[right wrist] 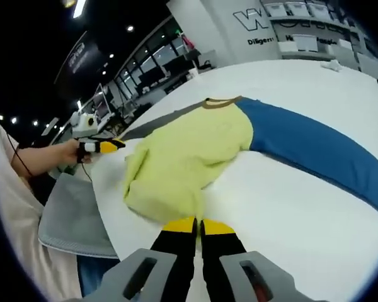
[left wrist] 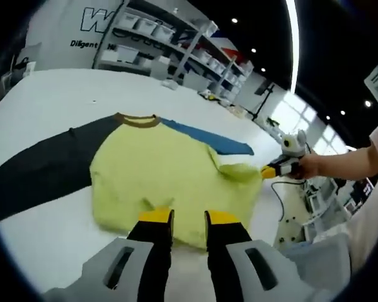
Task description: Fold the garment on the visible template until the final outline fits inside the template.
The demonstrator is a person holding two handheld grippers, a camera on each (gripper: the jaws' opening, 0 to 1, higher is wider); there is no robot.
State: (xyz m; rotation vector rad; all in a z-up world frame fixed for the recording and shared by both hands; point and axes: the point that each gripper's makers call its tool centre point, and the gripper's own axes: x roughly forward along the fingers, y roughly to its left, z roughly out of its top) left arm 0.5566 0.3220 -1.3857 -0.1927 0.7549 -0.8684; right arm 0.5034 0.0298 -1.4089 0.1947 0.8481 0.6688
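Note:
A long-sleeved garment (left wrist: 157,176) lies flat on the white table (left wrist: 50,94). It has a yellow body, a brown collar (left wrist: 137,120), a dark grey sleeve (left wrist: 44,170) and a blue sleeve (left wrist: 208,137). My left gripper (left wrist: 189,219) is open, its jaws a gap apart just over the near hem. My right gripper (left wrist: 274,170), held in a hand, pinches a raised corner of the hem. In the right gripper view, the right gripper (right wrist: 199,224) is shut on the yellow garment (right wrist: 183,157) at its hem. The blue sleeve (right wrist: 315,151) stretches right, and the left gripper (right wrist: 107,146) sits near the far corner.
The table edge (right wrist: 104,207) runs close by the person, with a grey fabric item (right wrist: 69,217) beside it. Shelves of bins (left wrist: 170,44) stand behind the table. Small objects (left wrist: 208,94) lie at its far edge.

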